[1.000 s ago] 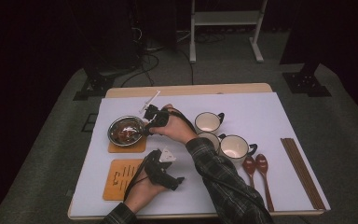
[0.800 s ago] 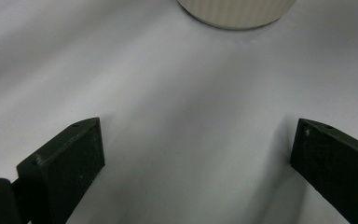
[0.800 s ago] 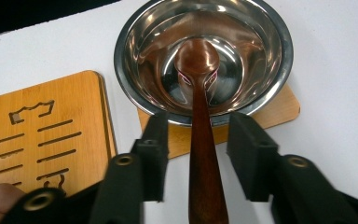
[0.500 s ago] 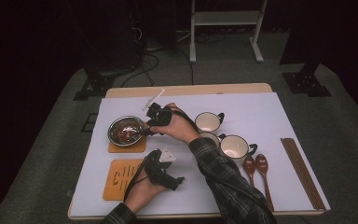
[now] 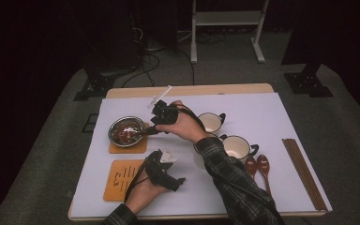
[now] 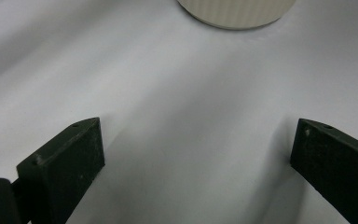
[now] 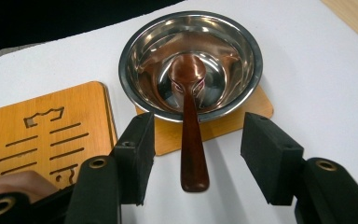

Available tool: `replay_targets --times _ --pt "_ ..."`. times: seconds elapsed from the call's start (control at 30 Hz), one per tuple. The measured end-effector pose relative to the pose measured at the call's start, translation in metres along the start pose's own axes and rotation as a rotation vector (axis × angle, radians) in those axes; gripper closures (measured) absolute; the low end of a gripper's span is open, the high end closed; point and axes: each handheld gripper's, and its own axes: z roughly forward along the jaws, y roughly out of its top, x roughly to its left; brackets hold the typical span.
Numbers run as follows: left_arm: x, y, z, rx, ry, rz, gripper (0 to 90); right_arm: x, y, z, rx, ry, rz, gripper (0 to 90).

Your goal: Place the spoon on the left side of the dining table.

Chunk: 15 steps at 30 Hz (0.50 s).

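A brown spoon (image 7: 191, 135) lies with its head in the steel bowl (image 7: 242, 51) and its handle sticking out over the rim. My right gripper (image 7: 199, 122) stands open around that handle; its jaws have just been opening and neither pad touches the spoon. In the high view the right gripper (image 5: 147, 131) sits just right of the bowl (image 5: 117, 126), which stands on a wooden coaster (image 5: 129, 147). My left gripper (image 5: 174, 169) rests open on the white table cover (image 6: 177, 93), nothing between its jaws, facing the base of a cream ribbed cup (image 6: 233, 11).
A second wooden coaster (image 5: 122, 180) with cut-out lines lies in front of the bowl. Two cream cups (image 5: 211, 122) (image 5: 236, 146) stand to the right, then two brown spoons (image 5: 258, 165) and chopsticks (image 5: 302, 173) near the right edge.
The right gripper's jaws have spread apart and let go of the spoon, and the hand has drawn back a little from the bowl. The left hand has stayed put.
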Motion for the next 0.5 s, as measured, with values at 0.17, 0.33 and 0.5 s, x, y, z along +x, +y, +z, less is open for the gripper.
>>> replay_targets --times 0.17,0.33,0.5 --pt "0.0 0.0 -0.001 0.009 -0.001 0.006 1.7 0.001 -0.002 -0.01 -0.007 -0.005 0.007 43.3" --pt "0.0 0.0 0.0 0.003 -0.001 0.001 1.7 0.001 -0.004 -0.019 -0.011 -0.016 -0.004 42.8" --pt "0.0 0.0 0.0 0.003 -0.002 -0.005 1.7 0.0 -0.007 -0.029 -0.017 -0.027 -0.003 42.2"
